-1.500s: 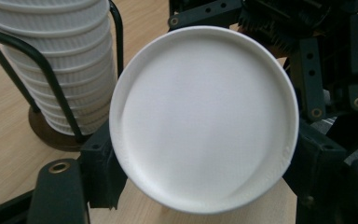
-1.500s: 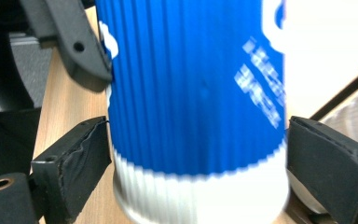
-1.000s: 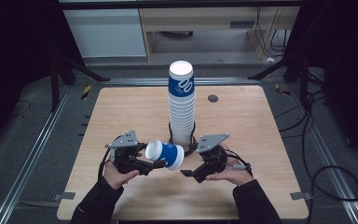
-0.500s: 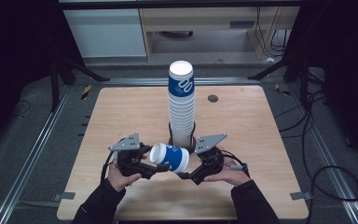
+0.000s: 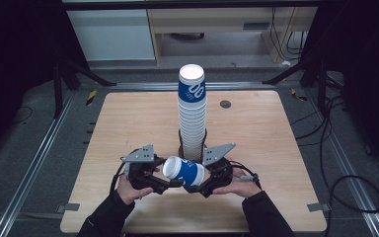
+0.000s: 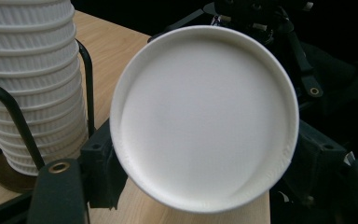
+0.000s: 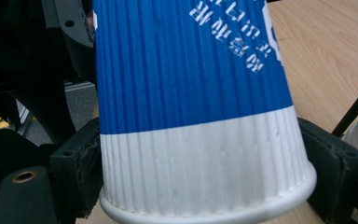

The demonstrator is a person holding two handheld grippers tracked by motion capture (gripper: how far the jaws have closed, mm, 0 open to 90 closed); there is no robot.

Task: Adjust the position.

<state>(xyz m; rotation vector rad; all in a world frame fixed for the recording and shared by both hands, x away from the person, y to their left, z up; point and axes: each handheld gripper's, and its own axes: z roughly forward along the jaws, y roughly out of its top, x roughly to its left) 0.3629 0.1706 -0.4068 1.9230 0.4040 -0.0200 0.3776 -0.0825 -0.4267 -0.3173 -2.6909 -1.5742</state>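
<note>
- Since the earlier frames, both hands have drawn slightly closer to the person's edge of the table, and the blue-and-white paper cup (image 5: pixel 184 171) now lies on its side between the two grippers rather than at the left one alone.
- Right gripper (image 5: pixel 203 186): its jaws have just been closing, and the right gripper view shows them on either side of the cup's white band near the rim (image 7: pixel 205 179), the pads against the ribbed wall.
- Left gripper (image 5: pixel 167 184): its jaws stand narrow, holding the cup at its base end; the left gripper view looks straight at the cup's round white bottom (image 6: pixel 204 119), with a black jaw at each side.
- Count: one loose cup, held over the near part of the wooden table (image 5: pixel 276 148), just in front of the stack.
- One tall stack of cups (image 5: pixel 192 116) stands upright in a black wire holder (image 5: pixel 181 143) at mid-table; the top cup is blue and white, and those below show as white ribbed rims. The exact number in the stack is too fine to count.
- One small dark round disc (image 5: pixel 225 104) sits in the tabletop, right of the stack and well apart from it.
- Pose: both forearms, in dark sleeves, enter from the bottom edge and angle inward, with the left hand (image 5: pixel 128 187) and right hand (image 5: pixel 237 185) low over the table and the grippers pointing towards each other.
</note>
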